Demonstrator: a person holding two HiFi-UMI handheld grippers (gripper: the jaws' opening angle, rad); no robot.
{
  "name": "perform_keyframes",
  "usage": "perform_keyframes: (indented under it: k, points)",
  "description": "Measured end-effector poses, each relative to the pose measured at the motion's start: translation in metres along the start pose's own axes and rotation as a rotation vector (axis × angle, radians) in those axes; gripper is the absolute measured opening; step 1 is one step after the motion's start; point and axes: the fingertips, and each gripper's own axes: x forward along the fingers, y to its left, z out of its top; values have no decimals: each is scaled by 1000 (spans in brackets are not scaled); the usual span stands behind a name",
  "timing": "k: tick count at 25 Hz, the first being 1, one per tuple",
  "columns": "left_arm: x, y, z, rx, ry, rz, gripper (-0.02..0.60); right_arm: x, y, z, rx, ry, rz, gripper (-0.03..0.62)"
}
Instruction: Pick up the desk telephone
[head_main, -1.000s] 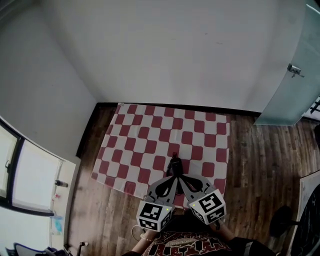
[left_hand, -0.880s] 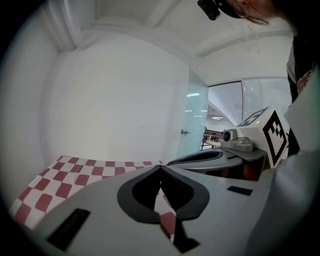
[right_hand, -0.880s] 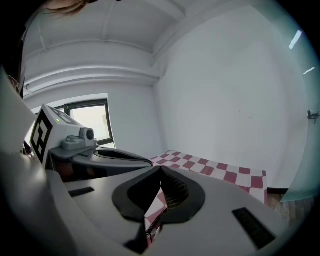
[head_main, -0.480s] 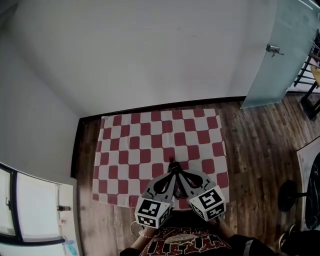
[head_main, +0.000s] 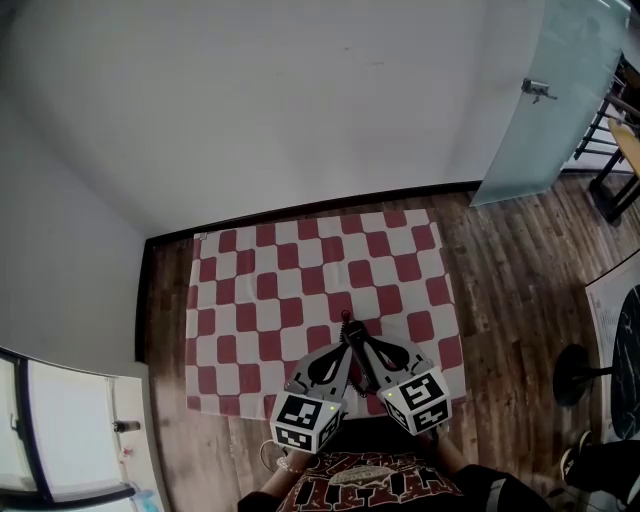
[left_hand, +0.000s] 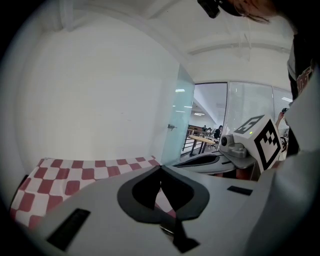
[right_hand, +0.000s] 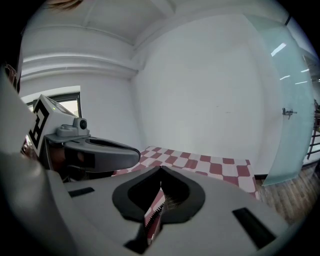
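Note:
No desk telephone shows in any view. A red-and-white checkered cloth (head_main: 300, 290) lies flat in front of me with nothing on it. My left gripper (head_main: 343, 338) and right gripper (head_main: 352, 332) are held side by side over the cloth's near edge, their tips almost touching each other. Both are shut with nothing between the jaws. In the left gripper view the left gripper (left_hand: 160, 168) points over the cloth (left_hand: 75, 172), with the right gripper's marker cube (left_hand: 261, 141) beside it. In the right gripper view the right gripper (right_hand: 160, 170) is shut, and the left gripper's body (right_hand: 100, 150) lies to its left.
A white wall (head_main: 300, 100) rises behind the cloth. A frosted glass door (head_main: 540, 100) with a metal handle stands at the right. Wooden floor (head_main: 520, 290) runs to the right, with a black round stand base (head_main: 578, 372) on it. A window frame (head_main: 60, 430) is at the lower left.
The head view has swung, so the cloth and door sit differently in the picture. Both grippers stay shut and together, reaching slightly further over the cloth's near edge.

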Motion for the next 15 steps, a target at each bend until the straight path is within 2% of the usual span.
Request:
perform_keyframes:
  k: [15]
  points:
    - [-7,10,-14,-44,6,9,6,30,-1,-49,25,129,6,18]
